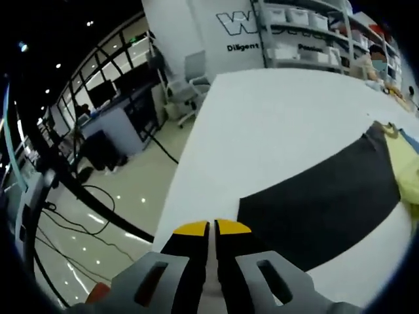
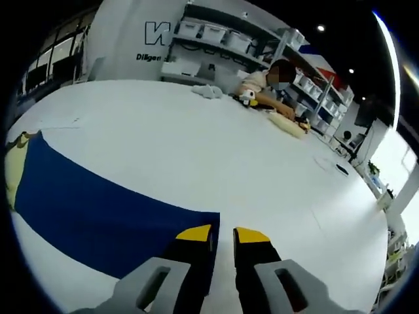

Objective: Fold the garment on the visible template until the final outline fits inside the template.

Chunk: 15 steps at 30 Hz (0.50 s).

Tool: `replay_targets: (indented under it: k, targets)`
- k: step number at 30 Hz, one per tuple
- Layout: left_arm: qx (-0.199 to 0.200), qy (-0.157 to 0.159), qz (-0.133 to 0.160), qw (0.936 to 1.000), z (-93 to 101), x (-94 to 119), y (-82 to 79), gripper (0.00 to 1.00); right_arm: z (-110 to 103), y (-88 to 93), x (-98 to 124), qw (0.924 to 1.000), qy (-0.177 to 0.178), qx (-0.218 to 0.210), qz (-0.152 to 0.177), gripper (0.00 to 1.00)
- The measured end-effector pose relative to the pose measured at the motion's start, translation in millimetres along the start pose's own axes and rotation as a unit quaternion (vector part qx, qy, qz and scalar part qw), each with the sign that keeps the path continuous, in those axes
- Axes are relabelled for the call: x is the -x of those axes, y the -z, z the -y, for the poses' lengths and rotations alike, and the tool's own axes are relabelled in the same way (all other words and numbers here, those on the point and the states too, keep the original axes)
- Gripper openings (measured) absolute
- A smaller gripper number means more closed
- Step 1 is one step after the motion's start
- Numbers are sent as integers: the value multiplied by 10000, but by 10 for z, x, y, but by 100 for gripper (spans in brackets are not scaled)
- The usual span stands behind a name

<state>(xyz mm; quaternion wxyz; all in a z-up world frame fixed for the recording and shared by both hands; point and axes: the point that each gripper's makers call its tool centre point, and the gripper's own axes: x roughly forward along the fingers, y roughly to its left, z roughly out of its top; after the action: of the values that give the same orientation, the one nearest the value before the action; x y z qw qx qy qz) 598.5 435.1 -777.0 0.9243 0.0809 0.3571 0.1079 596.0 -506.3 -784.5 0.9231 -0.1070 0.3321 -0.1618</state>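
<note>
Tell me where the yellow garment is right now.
In the left gripper view the yellow garment lies at the far right on the white table, against the dark template's right end. In the right gripper view it peeks out at the far left.

Left gripper (image 1: 213, 228) jaws together, right gripper (image 2: 222, 235) jaws slightly parted.

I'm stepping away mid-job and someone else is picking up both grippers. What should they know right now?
Left hand-held gripper: shut, holding nothing, above the white table edge near a corner of the dark template.
Right hand-held gripper: jaws slightly apart, empty, at the template's other corner.
Yellow garment lies at the template's far end, partly off it.
Done: no fold visible so far.
Left: grasp the garment and fold until it fits within the template.
</note>
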Motion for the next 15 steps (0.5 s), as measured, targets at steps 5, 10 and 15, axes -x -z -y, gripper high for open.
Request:
replay_targets:
  k: [5, 10, 15]
  targets:
    - [27, -31, 92, 9999, -26, 61, -35, 0, 75, -8, 56, 9998, 80, -190, 79, 9]
    - [109, -38, 213, 9997, -77, 74, -98, 0, 133, -81, 134, 9994, 152, -203, 235, 10]
    - [300, 67, 397, 9987, -21, 136, -186, 0, 116, -214, 223, 9985, 101, -268, 461, 11]
